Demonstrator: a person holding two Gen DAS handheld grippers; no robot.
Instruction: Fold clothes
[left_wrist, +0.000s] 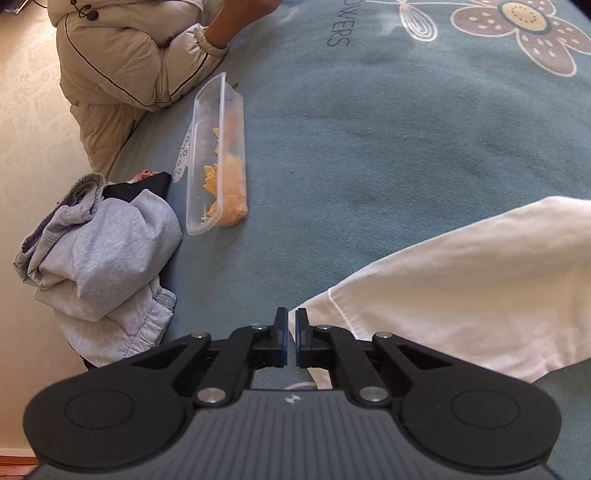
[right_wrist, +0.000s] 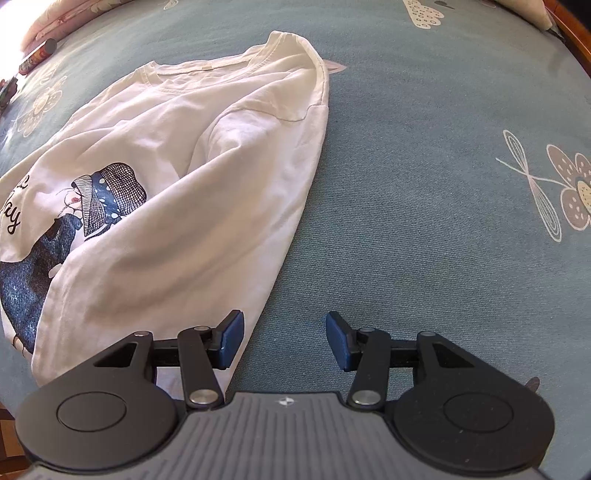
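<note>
A white T-shirt (right_wrist: 184, 166) with a blue printed figure lies spread on the blue-grey flowered bedspread (right_wrist: 406, 184), one side folded in over the print. In the left wrist view, a corner of this T-shirt (left_wrist: 461, 288) runs in from the right to my left gripper (left_wrist: 291, 341), whose jaws stand nearly together with the fabric edge pinched between them. My right gripper (right_wrist: 284, 339) is open at the shirt's lower right hem. Its left finger (right_wrist: 231, 339) hovers over the cloth and its right finger (right_wrist: 341, 341) over bare bedspread.
A crumpled pile of grey sweatpants (left_wrist: 107, 258) lies at the bed's left edge. Beside it is a clear plastic box (left_wrist: 218, 158) holding orange snacks. A person in a beige padded jacket (left_wrist: 122, 55) leans on the bed. A can (right_wrist: 37, 55) lies far left, and the wooden bed frame (right_wrist: 576, 33) shows at far right.
</note>
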